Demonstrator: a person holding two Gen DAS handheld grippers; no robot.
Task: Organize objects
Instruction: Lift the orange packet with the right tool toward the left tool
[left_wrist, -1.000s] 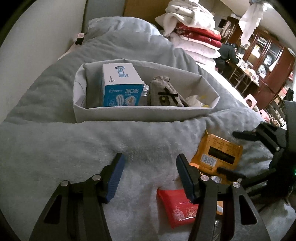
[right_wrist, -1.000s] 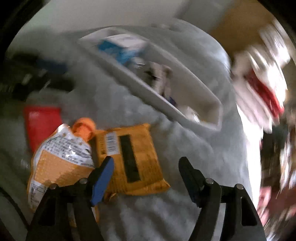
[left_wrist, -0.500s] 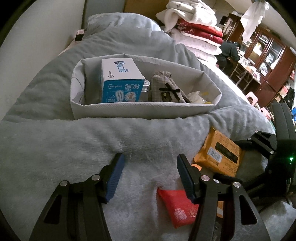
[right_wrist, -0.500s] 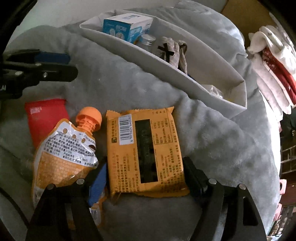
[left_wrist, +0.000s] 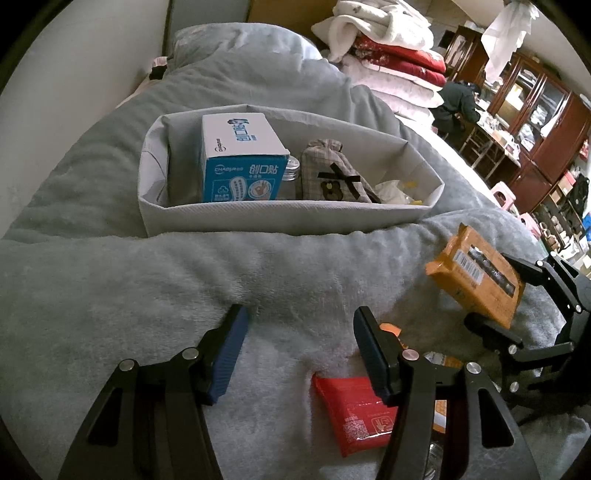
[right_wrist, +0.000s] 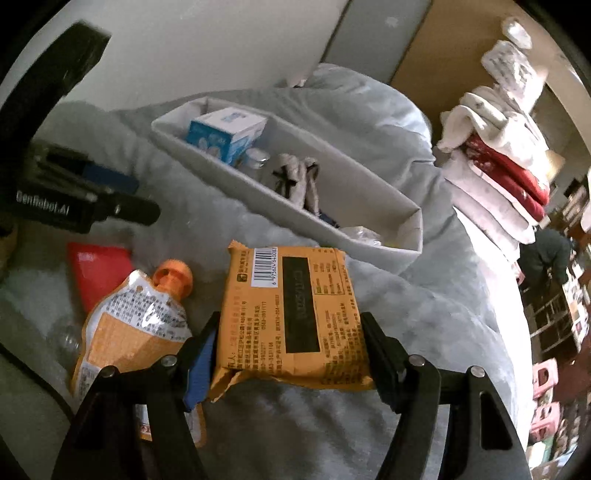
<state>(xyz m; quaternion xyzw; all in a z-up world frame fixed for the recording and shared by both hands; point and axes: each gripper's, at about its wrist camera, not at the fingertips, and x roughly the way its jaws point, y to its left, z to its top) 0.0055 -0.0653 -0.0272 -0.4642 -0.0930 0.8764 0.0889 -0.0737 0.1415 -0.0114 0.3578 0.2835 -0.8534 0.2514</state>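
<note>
My right gripper (right_wrist: 288, 354) has just closed onto the orange packet (right_wrist: 291, 314), held near the bin (right_wrist: 369, 236). My left gripper (left_wrist: 299, 343) is half open, empty, before the bin.

"创口贴" on blue box (left_wrist: 243, 162); "GenRobot.AI" on left hand-held gripper (right_wrist: 122, 195)

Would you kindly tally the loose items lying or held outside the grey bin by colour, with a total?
Orange: 2, the packet held in the right gripper and the spouted pouch.
Red: 1, the red packet on the blanket.
Total: 3.
</note>
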